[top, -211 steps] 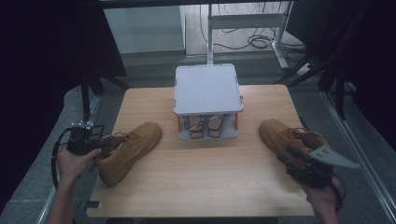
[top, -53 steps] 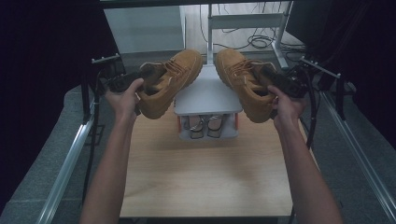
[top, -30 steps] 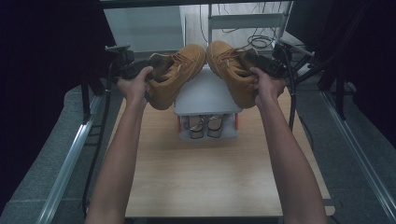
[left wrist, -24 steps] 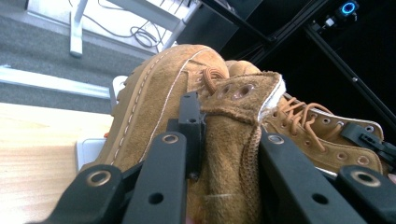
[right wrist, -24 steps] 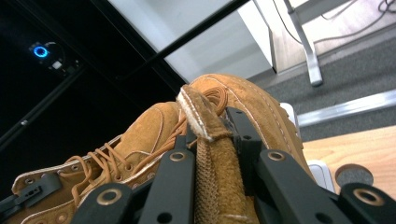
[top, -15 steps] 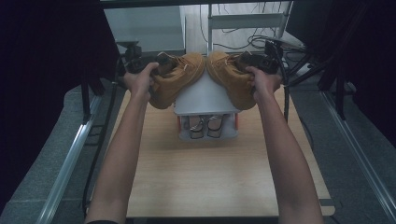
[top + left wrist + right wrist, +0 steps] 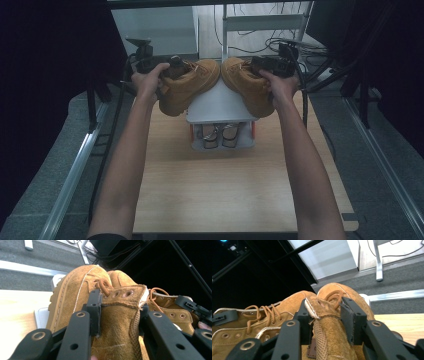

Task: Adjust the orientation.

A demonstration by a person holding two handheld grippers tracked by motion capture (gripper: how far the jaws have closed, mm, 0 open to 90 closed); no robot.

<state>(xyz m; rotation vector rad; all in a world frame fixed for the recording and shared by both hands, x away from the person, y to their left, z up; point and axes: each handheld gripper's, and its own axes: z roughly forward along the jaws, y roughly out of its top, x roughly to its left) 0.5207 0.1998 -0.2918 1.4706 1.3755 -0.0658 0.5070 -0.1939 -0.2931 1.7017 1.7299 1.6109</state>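
Note:
Two tan suede lace-up boots lie with their toes together on a white box (image 7: 220,106) at the table's far side. The left boot (image 7: 192,85) (image 7: 75,295) has its collar wedged between the pads of my left gripper (image 7: 172,67) (image 7: 120,302), whose jaws have just been opening and still touch it on both sides. My right gripper (image 7: 261,65) (image 7: 325,307) straddles the collar of the right boot (image 7: 247,86) (image 7: 327,325). Its jaws have just been opening, and the collar sits loosely between them. Each gripper view also shows the other boot (image 7: 172,312) (image 7: 249,322).
The white box stands on short legs with metal parts under it (image 7: 222,136), at the back of the wooden table (image 7: 225,190). Black frame posts (image 7: 90,107) and cables (image 7: 305,80) flank the far corners. A metal rail (image 7: 70,180) runs along the left side.
Both hands have carried the boots down and inward from raised above the box until their toes meet on its top. Both grippers' jaws have widened.

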